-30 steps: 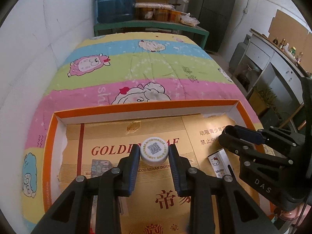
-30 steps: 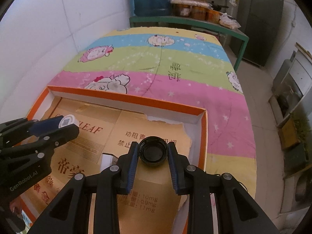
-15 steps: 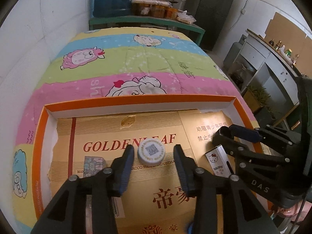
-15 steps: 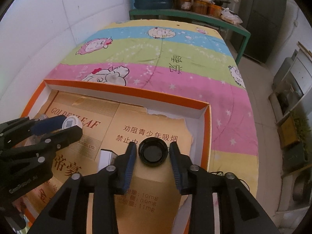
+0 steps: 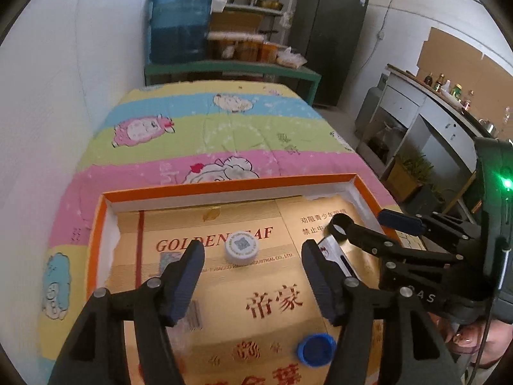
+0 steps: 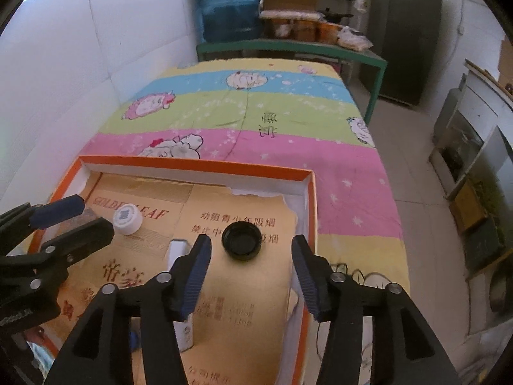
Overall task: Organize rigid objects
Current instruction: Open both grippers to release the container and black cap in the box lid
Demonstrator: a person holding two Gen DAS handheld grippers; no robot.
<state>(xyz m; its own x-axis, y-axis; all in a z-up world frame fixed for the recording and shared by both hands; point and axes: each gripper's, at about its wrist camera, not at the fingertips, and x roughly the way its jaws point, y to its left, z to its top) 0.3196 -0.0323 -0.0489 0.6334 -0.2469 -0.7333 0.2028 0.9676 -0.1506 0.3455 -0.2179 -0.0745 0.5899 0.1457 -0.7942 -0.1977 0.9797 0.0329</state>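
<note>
A white bottle cap (image 5: 241, 250) with a QR code lies on the cardboard floor of the orange-rimmed tray (image 5: 224, 183). My left gripper (image 5: 251, 277) is open, just behind the cap and apart from it. A black cap (image 6: 241, 243) lies open side up on the cardboard near the tray's right wall (image 6: 309, 224). My right gripper (image 6: 251, 274) is open, just behind it. The white cap also shows in the right wrist view (image 6: 127, 218), and the black cap in the left wrist view (image 5: 340, 228), partly hidden behind the right gripper.
A blue cap (image 5: 316, 349) lies near the tray's front. A small white carton (image 6: 182, 288) lies between the grippers. The tray sits on a striped cartoon bedspread (image 6: 256, 122). A wall runs along the left; shelves and a water jug (image 5: 181, 25) stand beyond the bed.
Both grippers opened wide and let go of their caps. The white and black caps now lie on the cardboard. Both grippers drew back and up a little.
</note>
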